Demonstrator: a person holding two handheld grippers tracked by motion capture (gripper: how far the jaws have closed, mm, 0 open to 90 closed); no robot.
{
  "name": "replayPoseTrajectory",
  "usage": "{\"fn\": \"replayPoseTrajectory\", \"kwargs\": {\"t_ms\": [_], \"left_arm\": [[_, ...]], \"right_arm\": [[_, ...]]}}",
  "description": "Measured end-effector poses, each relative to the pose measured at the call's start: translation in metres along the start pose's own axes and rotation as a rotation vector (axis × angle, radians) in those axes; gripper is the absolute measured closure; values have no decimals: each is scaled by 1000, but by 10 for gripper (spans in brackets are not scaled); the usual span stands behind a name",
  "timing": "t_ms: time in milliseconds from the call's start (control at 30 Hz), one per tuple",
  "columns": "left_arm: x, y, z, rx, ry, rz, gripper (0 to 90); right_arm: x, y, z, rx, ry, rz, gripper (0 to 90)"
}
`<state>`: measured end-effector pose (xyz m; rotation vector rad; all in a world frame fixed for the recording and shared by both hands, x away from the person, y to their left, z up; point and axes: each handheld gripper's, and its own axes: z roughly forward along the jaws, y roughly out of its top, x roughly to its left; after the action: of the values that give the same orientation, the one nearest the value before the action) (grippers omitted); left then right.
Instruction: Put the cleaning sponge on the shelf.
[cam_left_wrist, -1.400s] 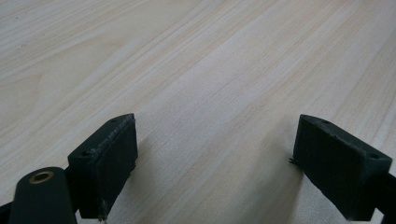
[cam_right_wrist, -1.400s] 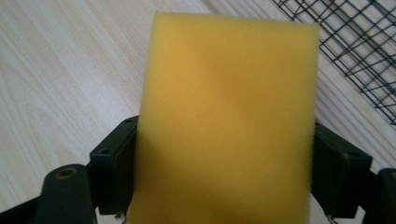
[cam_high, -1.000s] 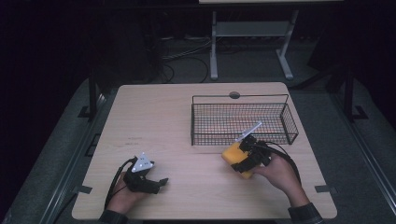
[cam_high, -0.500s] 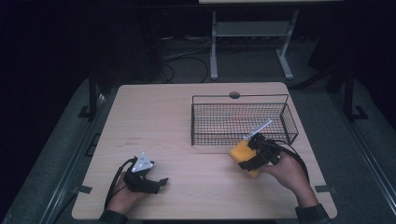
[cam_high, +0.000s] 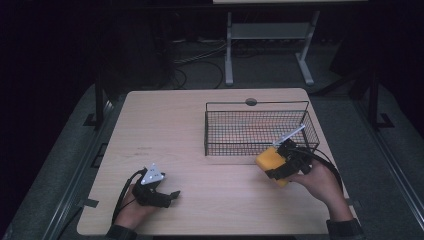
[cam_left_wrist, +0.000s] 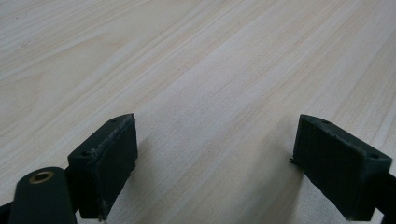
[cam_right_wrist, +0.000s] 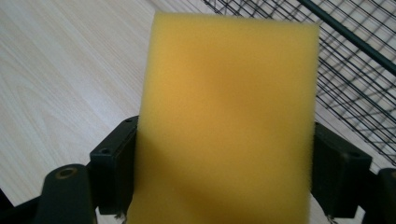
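A yellow sponge (cam_high: 269, 159) (cam_right_wrist: 229, 121) is clamped between the jaws of my right gripper (cam_high: 277, 167) (cam_right_wrist: 224, 172), which is shut on it just in front of the black wire basket (cam_high: 257, 131) and a little above the table. In the right gripper view the sponge stands upright and blocks most of what lies behind it, with the basket's mesh (cam_right_wrist: 355, 60) at the upper right. My left gripper (cam_high: 170, 196) (cam_left_wrist: 215, 163) rests low at the table's front left, open, with bare wood between its jaws.
The light wooden table (cam_high: 165, 135) has a small round grommet (cam_high: 251, 102) at its far edge. Behind it stands a metal frame (cam_high: 265, 35) with cables on a dark floor. The basket looks to hold nothing.
My right gripper has carried the sponge to the right along the basket's front wall and slightly up. The left gripper has stayed where it was.
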<state>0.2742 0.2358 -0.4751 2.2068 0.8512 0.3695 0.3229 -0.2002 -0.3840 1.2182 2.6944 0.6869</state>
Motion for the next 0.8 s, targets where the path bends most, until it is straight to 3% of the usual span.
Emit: {"fn": "replayPoseTrajectory", "kwargs": {"t_ms": [800], "left_arm": [[0, 0, 0, -1, -1, -4, 130]], "right_arm": [[-33, -1, -31, -32, -46, 61, 213]]}}
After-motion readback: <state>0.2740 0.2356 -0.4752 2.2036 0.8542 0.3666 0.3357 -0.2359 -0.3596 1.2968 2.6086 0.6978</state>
